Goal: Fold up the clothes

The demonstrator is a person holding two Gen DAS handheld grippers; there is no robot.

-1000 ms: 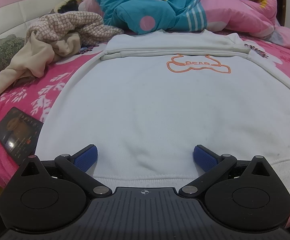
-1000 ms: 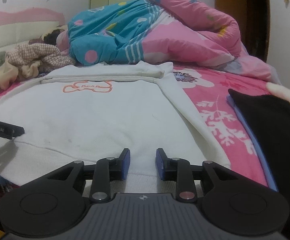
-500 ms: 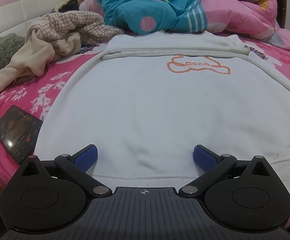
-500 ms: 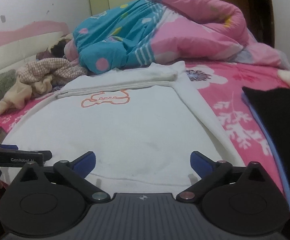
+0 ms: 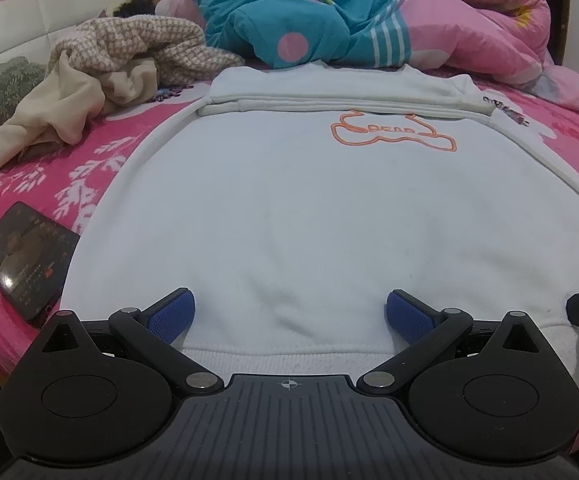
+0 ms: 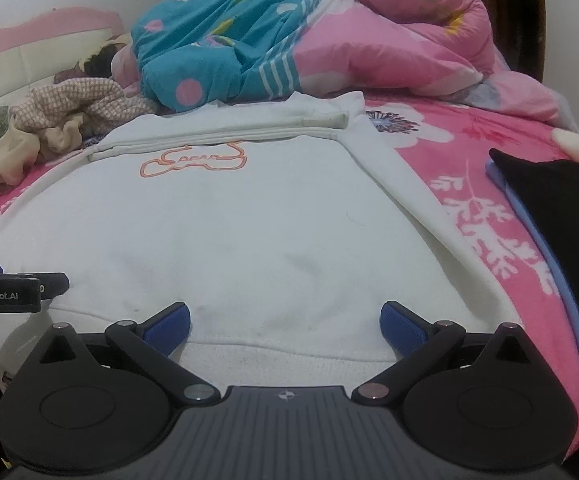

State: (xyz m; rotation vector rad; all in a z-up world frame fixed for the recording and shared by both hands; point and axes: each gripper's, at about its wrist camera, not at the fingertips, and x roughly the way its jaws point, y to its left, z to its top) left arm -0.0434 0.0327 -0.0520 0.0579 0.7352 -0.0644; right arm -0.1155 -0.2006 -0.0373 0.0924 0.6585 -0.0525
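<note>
"GenRobot.AI" on the left hand-held gripper [image 6: 3, 294] (white lettering), sweatshirt [image 6: 225, 240] print unreadable

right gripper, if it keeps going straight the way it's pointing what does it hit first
Most likely the white sweatshirt: the open right gripper points down at the cloth just above the ribbed hem, with nothing between its blue pads. How far off the fabric is remains unclear.

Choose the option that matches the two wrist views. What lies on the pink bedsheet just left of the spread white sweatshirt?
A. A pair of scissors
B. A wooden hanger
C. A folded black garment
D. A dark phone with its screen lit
D: in the left wrist view a dark phone with a lit screen lies on the pink bedsheet beside the left edge of the white sweatshirt.
</note>
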